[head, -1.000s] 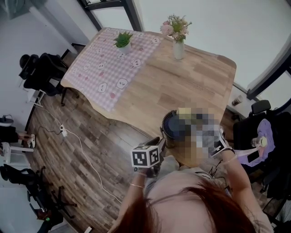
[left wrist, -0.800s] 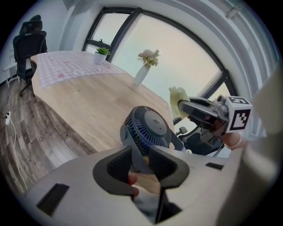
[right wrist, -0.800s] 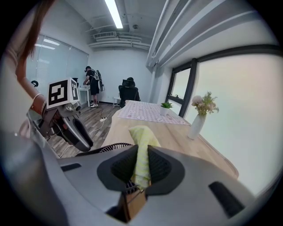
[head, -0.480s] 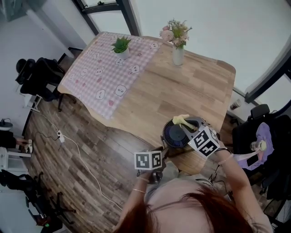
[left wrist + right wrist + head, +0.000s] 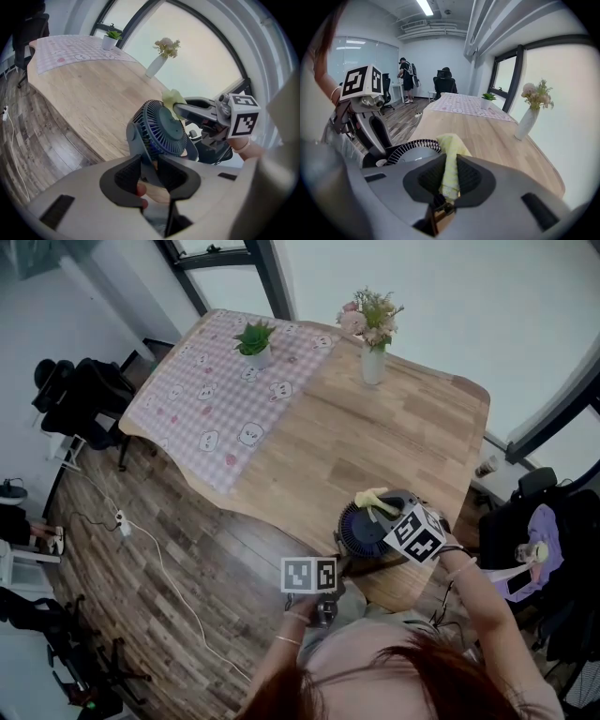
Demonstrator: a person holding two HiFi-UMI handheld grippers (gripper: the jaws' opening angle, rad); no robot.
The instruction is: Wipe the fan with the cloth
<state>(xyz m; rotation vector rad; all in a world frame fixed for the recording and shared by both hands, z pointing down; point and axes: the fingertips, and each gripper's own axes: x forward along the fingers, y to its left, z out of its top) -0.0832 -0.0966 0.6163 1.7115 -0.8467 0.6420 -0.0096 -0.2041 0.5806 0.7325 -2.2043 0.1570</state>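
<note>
Fan (image 5: pixel 366 527) stands at the near edge of the wooden table (image 5: pixel 375 427). Left gripper (image 5: pixel 149 171) is clamped on its stand, evidently to steady it against wiping pressure. Right gripper (image 5: pixel 449 180) pinches the yellow cloth (image 5: pixel 450 157) tightly between its jaws, with the free fold laid on the grille's upper rim, judged the wiping contact.

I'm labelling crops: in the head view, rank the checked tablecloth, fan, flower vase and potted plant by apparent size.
1. checked tablecloth
2. fan, which is nearest the camera
3. flower vase, blooms included
4. potted plant
</note>
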